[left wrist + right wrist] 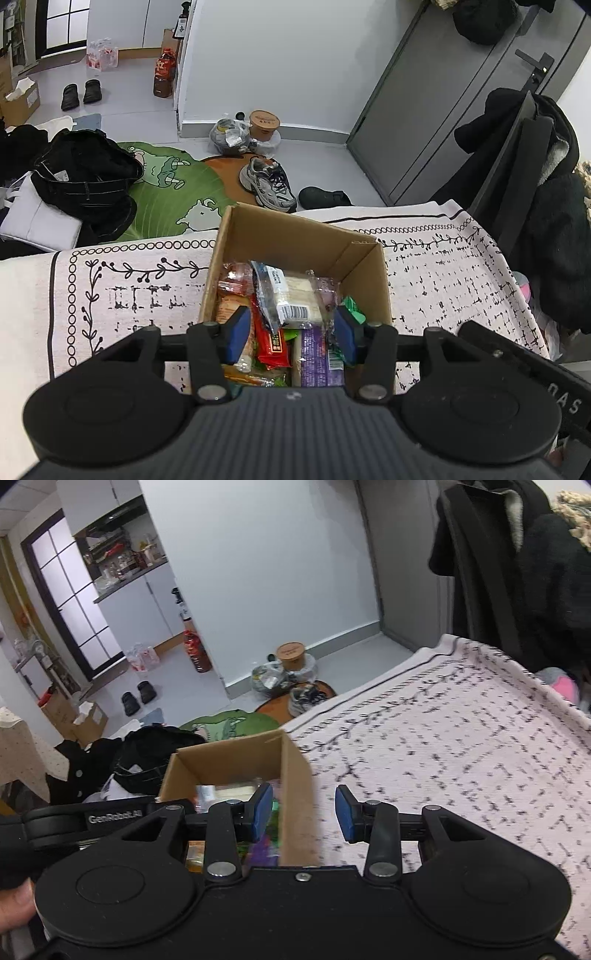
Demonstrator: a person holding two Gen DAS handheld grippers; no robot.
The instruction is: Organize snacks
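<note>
Motion-blurred in the right wrist view, the cardboard box (236, 768) of snacks (280, 302) sits at ten o'clock from the parted, empty right gripper (303, 814) (the left gripper (293, 332) gapes directly over it, gripping nothing).

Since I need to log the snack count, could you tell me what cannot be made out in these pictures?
- Left wrist view: the lower snacks in the cardboard box are hidden by upper packets and the left gripper.
- Right wrist view: box contents are motion-blurred and partly behind the right gripper.
- Packet labels: too small to read in either view.
</note>
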